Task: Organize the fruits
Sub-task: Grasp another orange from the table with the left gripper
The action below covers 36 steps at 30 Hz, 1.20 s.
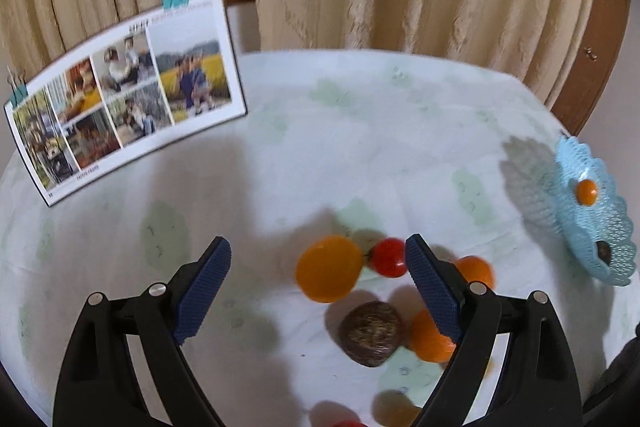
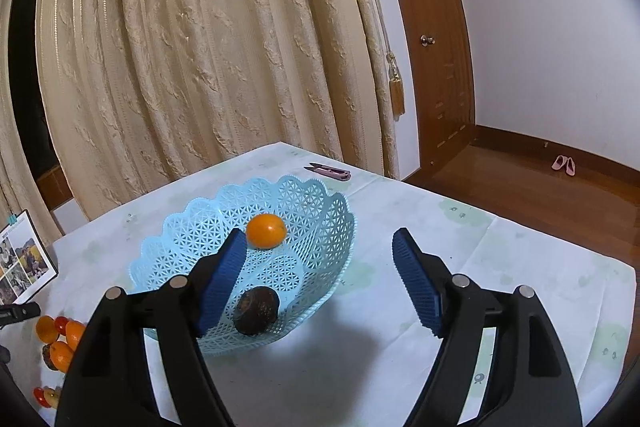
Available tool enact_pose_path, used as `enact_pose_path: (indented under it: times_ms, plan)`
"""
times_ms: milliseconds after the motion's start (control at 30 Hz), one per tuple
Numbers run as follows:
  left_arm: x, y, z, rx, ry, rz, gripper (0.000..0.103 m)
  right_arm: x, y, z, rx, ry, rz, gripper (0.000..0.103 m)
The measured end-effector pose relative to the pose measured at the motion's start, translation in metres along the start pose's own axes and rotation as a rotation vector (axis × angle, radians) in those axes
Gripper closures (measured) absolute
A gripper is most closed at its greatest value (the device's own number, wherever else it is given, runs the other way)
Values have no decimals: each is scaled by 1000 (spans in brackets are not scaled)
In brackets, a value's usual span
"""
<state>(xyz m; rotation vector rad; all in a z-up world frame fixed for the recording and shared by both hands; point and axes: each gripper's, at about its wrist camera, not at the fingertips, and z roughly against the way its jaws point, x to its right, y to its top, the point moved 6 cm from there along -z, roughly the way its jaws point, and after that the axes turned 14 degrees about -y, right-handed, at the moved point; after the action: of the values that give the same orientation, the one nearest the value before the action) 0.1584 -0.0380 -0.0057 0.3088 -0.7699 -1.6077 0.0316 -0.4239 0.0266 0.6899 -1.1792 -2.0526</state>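
In the left wrist view my left gripper (image 1: 318, 261) is open and empty above a cluster of fruit on the table: a large orange (image 1: 329, 268), a red tomato (image 1: 388, 257), a brown round fruit (image 1: 371, 333) and smaller oranges (image 1: 429, 339) partly behind the right finger. The light blue lattice basket (image 1: 600, 211) stands at the far right. In the right wrist view my right gripper (image 2: 318, 251) is open and empty over the basket (image 2: 320, 207), which holds one orange (image 2: 265, 230) and one brown fruit (image 2: 256, 310). The fruit cluster (image 2: 56, 341) lies at the lower left.
A photo calendar (image 1: 124, 95) stands at the table's back left, held by teal clips. Small pink snips (image 2: 330, 171) lie near the far table edge. Cream curtains (image 2: 200, 47) hang behind the table. A wooden door (image 2: 432, 39) and floor are to the right.
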Motion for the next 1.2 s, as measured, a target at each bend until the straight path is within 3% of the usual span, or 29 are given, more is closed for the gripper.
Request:
enact_pose_path:
  times_ms: [200, 500, 567, 633, 800, 933, 1200]
  plan:
    - [-16, -11, -19, -67, -33, 68, 27, -1, 0, -1, 0, -12, 10, 26]
    - [-12, -16, -27, -92, -86, 72, 45, -17, -1, 10, 56, -26, 90, 26]
    - [-9, -15, -26, -89, -112, 72, 56, -25, -3, 16, 54, -3, 105, 26]
    - [-7, -15, -25, -87, -122, 65, 61, -35, -5, 24, 52, 28, 115, 26]
    - [-2, -12, -19, -76, -135, 52, 62, -77, -7, 48, 51, 143, 178, 26]
    - [1, 0, 1, -24, -138, 46, 62, -111, -17, 57, -13, 245, 214, 26]
    - [0, 24, 47, 103, -122, 47, 62, -182, -54, 54, -238, 399, 275, 26]
